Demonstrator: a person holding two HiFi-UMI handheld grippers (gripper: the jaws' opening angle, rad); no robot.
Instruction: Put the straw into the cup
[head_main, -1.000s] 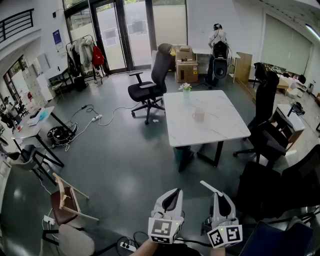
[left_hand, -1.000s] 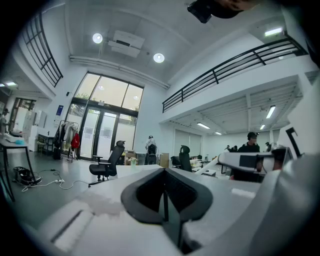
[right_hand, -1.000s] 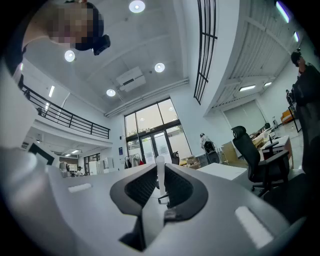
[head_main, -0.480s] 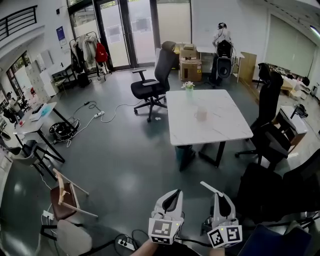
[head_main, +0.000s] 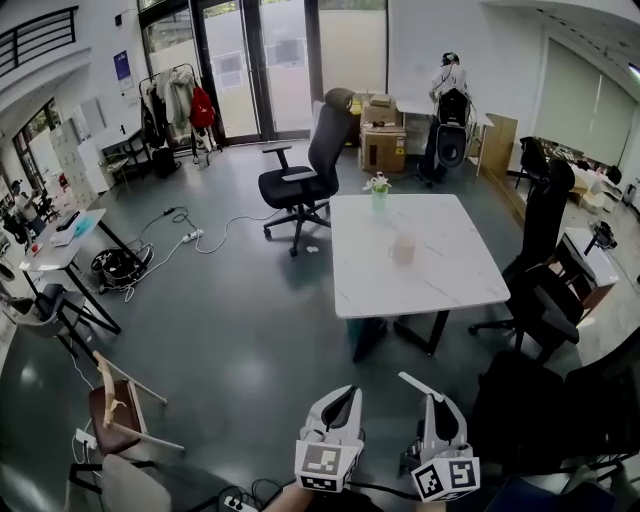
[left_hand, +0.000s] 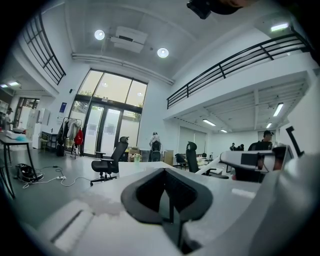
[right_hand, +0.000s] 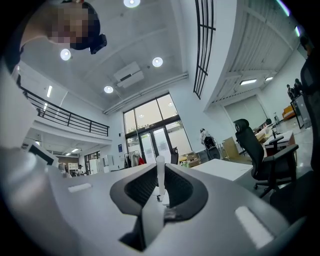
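Observation:
A pale cup (head_main: 403, 248) stands near the middle of the white marble table (head_main: 450, 275), far ahead of me across the floor. Both grippers are held low at the bottom of the head view. My right gripper (head_main: 433, 402) is shut on a white straw (head_main: 414, 382), whose free end sticks out up and to the left. In the right gripper view the straw (right_hand: 160, 175) stands upright between the jaws of that gripper (right_hand: 161, 194). My left gripper (head_main: 344, 394) is shut with nothing in it, and in its own view the left gripper (left_hand: 170, 212) shows no gap.
A small vase with flowers (head_main: 378, 191) stands at the table's far edge. Black office chairs (head_main: 305, 170) stand around the table, one (head_main: 540, 300) at its right side. Cables (head_main: 190, 235) lie on the grey floor. A wooden chair (head_main: 110, 405) is at lower left.
The head view has shifted, and the table and cup now sit slightly lower in it. Both grippers keep their pose and the straw stays in the right one.

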